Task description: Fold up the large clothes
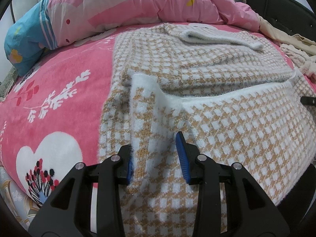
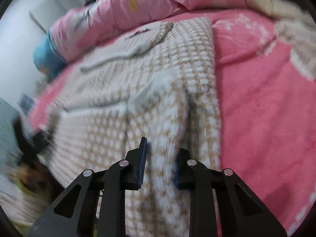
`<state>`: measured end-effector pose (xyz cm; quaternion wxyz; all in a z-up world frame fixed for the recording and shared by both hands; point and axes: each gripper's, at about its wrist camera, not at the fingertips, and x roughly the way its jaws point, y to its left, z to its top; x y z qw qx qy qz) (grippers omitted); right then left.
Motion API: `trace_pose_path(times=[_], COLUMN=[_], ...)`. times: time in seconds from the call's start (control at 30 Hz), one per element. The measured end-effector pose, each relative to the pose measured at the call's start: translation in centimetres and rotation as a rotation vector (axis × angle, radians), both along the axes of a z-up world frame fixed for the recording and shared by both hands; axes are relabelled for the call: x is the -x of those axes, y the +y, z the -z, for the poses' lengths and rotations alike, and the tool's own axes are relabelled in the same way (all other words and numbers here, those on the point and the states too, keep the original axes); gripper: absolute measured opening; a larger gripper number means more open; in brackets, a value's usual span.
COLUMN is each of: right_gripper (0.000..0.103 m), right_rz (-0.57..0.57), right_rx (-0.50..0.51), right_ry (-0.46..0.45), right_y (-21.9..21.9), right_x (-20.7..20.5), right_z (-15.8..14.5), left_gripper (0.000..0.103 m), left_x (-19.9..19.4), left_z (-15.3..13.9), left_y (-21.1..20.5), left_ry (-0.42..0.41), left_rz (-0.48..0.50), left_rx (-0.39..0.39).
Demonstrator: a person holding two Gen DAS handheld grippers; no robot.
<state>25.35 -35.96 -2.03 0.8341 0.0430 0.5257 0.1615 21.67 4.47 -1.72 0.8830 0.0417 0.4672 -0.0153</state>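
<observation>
A tan-and-white checked knit sweater (image 1: 197,75) lies on the pink bed blanket, with its white-trimmed hem lifted toward me. In the left wrist view my left gripper (image 1: 156,158) has the hem's left corner between its blue pads (image 1: 182,158), with the jaws still apart. In the right wrist view the sweater (image 2: 138,83) is blurred. My right gripper (image 2: 161,164) has a bunched strip of the hem's right edge between its pads. The left gripper shows as a dark blur at the far left (image 2: 37,138).
A pink fleece blanket (image 1: 59,90) covers the bed. A pink quilt with a blue end (image 1: 118,6) is heaped at the back. Beige clothes (image 1: 296,53) lie at the right edge, in front of a dark headboard (image 1: 286,6).
</observation>
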Motion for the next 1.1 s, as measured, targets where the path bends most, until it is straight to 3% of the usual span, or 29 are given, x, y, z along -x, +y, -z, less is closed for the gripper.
trace_pose_path(times=[0.13,0.33,0.63,1.1], right_gripper=[0.021,0.021,0.021,0.021], right_rz=[0.028,0.034,0.029,0.03], right_rx=[0.154,0.284,0.361,0.376], right_ry=[-0.053,-0.096,-0.127,-0.134], right_y=[1.9,3.7,4.9,5.1], right_x=[0.2,-0.1,0.6,0.7], right_z=[-0.4,-0.2,0.0,-0.2], left_gripper=[0.035,0.035,0.035,0.035], left_x=[0.0,0.1,0.1,0.1], left_z=[0.0,-0.1,-0.1,-0.1], left_y=[0.0,0.0,-0.1,-0.1], left_ry=[0.0,0.0,0.0,0.001], left_rz=[0.001,0.001,0.0,0.001], left_rx=[0.001,0.002,0.001,-0.001])
